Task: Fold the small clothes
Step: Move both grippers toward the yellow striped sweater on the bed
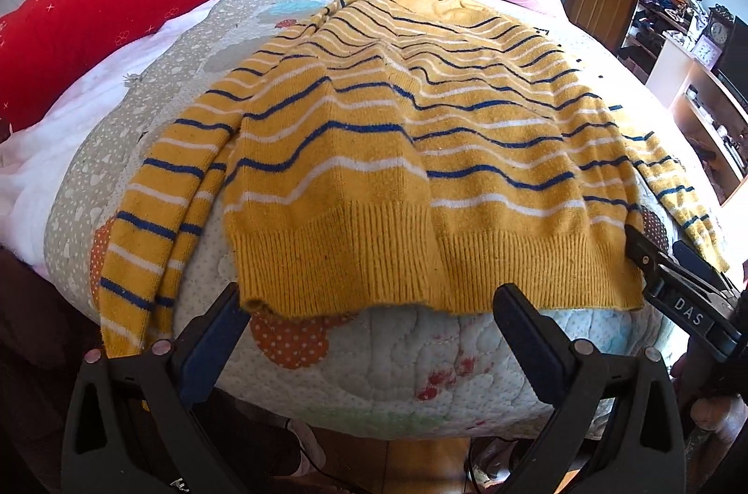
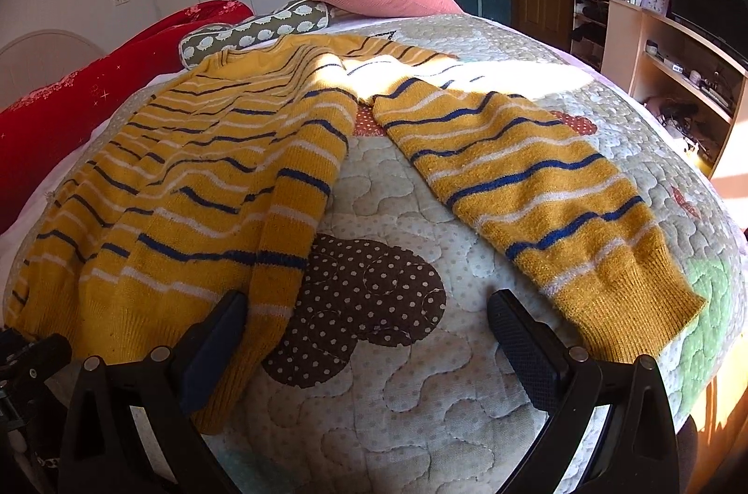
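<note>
I see a yellow sweater point(image 1: 397, 148) with blue and white stripes lying flat and face up on a quilted bedspread point(image 1: 374, 358), its ribbed hem point(image 1: 420, 265) nearest me and its neck toward the pillows. No fold is made yet, as far as I can judge: the body is spread full width and both sleeves lie out to the sides. The left sleeve point(image 1: 149, 223) runs down along the body toward the bed edge. The right sleeve point(image 2: 528, 185) angles away from the body across the quilt, with bare quilt between them, its cuff point(image 2: 626, 307) near the bed edge.

My left claw point(image 1: 369, 307) has its fingers wide apart, gripping nothing, poised at the hem with one finger just beside the hem's left corner. My right claw point(image 2: 362, 314) also stands wide apart and empty, over the bare quilt between the body's right edge and the right sleeve; one finger overlaps the sweater's edge in view, though I cannot tell if it touches.

Everything remains: sleeves in, sides over, then the body doubled
</note>
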Demonstrator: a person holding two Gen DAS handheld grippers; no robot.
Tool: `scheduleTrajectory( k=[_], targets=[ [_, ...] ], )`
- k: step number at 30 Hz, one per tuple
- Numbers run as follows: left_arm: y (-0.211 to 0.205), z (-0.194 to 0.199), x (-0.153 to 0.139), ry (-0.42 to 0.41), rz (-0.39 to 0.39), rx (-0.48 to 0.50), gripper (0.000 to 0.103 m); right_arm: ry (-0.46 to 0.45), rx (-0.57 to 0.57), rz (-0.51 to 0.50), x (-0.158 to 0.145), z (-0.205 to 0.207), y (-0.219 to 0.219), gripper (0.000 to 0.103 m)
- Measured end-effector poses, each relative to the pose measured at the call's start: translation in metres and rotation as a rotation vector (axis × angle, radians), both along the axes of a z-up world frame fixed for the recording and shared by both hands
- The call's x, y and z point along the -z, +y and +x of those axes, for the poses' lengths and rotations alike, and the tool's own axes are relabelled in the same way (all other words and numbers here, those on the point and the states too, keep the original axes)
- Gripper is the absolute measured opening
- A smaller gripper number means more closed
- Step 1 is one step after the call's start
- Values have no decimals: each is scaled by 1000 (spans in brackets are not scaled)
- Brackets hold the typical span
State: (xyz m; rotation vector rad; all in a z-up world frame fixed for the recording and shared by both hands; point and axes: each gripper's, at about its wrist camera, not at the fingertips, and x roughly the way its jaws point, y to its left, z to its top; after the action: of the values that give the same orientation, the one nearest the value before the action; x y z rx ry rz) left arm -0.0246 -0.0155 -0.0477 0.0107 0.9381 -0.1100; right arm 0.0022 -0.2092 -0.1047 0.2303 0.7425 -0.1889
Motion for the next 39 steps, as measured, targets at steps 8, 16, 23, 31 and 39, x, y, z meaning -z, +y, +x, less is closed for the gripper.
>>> scheduleTrajectory(
  k=[8, 16, 23, 31, 39],
  targets=[
    [11, -22, -24, -33, -21, -31, 103, 49, 10, -35, -1, 3, 5, 102],
    [22, -39, -44, -90, -26, -52, 103, 41, -8, -46, -35, -19, 17, 101],
    [27, -53, -60, -144, -14, -67, 103, -121, -22, -143, -79, -56, 51, 101],
    [28, -69, -71, -193, -8, -63, 103, -204, -21, -181, -96, -79, 68, 101],
    [21, -75, -77, -212, 6, -39, 103, -186, -21, -162, -93, -82, 68, 101]
  ],
)
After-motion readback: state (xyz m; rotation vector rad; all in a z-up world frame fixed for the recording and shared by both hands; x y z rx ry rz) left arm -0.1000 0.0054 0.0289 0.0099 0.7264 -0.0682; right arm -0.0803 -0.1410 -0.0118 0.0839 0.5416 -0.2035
